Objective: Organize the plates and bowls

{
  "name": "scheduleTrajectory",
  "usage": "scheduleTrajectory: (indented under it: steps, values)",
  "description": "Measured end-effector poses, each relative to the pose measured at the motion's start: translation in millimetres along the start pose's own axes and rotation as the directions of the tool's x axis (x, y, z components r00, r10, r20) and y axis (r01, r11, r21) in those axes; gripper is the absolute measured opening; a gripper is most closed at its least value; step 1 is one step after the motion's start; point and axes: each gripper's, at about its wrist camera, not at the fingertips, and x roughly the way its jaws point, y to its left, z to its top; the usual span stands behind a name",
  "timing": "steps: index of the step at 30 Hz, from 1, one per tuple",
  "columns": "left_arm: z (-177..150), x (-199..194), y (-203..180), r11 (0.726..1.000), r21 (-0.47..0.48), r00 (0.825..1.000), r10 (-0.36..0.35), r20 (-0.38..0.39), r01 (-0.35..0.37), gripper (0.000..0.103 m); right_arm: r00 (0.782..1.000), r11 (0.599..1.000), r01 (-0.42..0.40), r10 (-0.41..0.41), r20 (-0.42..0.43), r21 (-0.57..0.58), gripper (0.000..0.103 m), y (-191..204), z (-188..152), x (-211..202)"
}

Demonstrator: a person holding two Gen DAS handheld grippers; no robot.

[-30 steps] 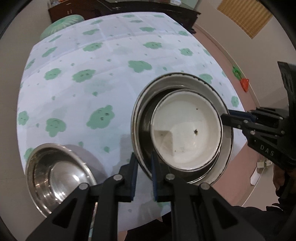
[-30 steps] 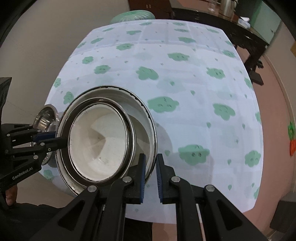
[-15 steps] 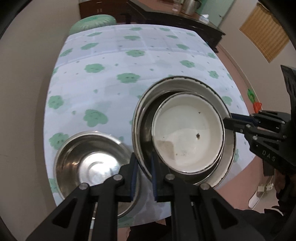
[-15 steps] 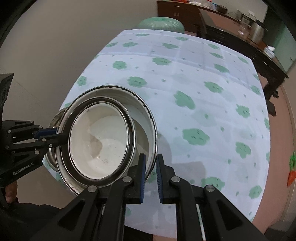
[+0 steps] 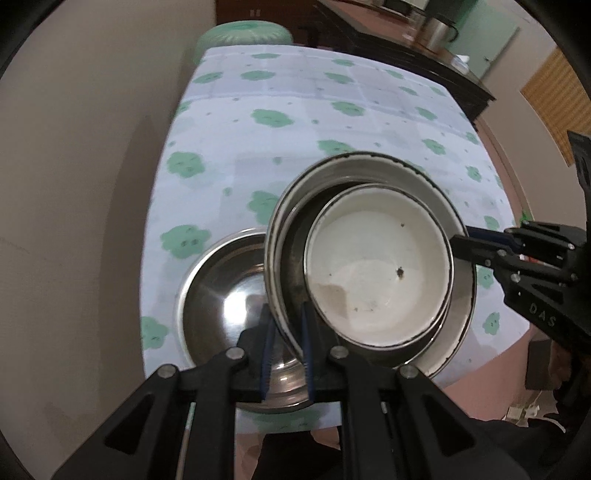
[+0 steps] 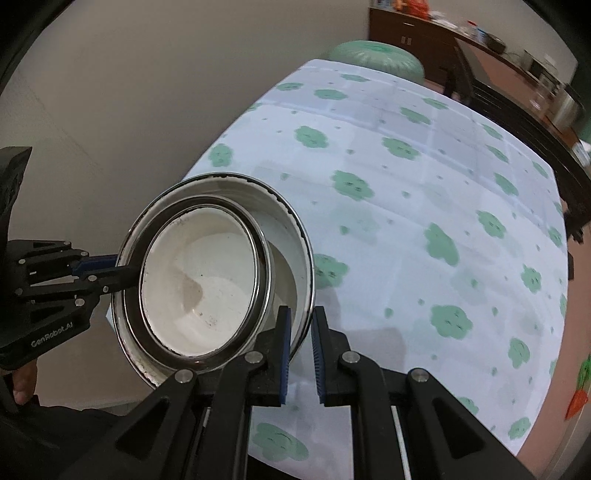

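Note:
A nested stack hangs in the air between both grippers: a large white enamel bowl (image 5: pixel 421 177) (image 6: pixel 291 236) with a steel bowl and a smaller white bowl (image 5: pixel 376 269) (image 6: pixel 199 291) inside it. My left gripper (image 5: pixel 286 328) is shut on the stack's near rim; it also shows in the right wrist view (image 6: pixel 122 271). My right gripper (image 6: pixel 300 328) is shut on the opposite rim; it also shows in the left wrist view (image 5: pixel 461 243). A steel bowl (image 5: pixel 221 295) sits on the table, partly under the stack.
The table (image 6: pixel 424 192) has a white cloth with green flower prints; its left edge runs along a beige wall (image 5: pixel 74 184). A green stool (image 5: pixel 243 35) and a dark cabinet (image 6: pixel 417 33) stand beyond the far end.
Both grippers have carried the stack left, from beside the steel bowl to partly over it. The grips on the rim are unchanged.

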Motion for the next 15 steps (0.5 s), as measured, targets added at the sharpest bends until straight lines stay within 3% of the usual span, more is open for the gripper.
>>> scheduleTrajectory:
  steps: [15]
  values:
    - [-23, -1, 42, 0.995, -0.097, 0.999, 0.038, -0.022, -0.040, 0.010, 0.998, 0.994, -0.050, 0.045, -0.052, -0.098, 0.012, 50, 13, 25]
